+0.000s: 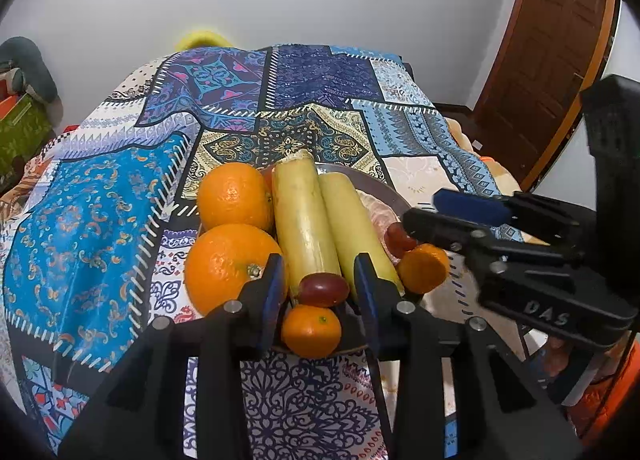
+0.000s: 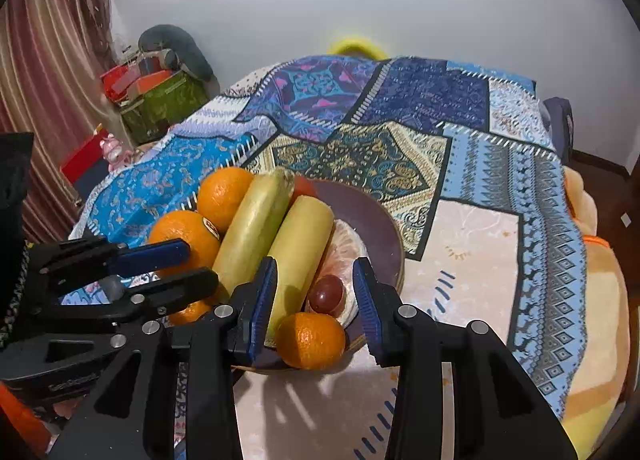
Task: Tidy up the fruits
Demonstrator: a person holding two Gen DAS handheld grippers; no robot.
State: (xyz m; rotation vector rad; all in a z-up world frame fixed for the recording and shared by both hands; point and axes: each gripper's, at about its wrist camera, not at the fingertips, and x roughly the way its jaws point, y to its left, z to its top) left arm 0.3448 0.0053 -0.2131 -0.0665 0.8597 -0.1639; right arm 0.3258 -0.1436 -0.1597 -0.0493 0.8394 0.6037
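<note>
Both tools, left tool (image 1: 320,280) and right tool (image 2: 316,292), are spread apart, pinching nothing, above the fruit plate (image 2: 376,220) near the tabletop's (image 2: 472,244) front edge.

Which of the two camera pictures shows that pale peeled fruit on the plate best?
The right wrist view: the pale peeled fruit lies open to it beside the yellow-green bananas. In the left wrist view only a strip of the peeled fruit shows behind the bananas.
</note>
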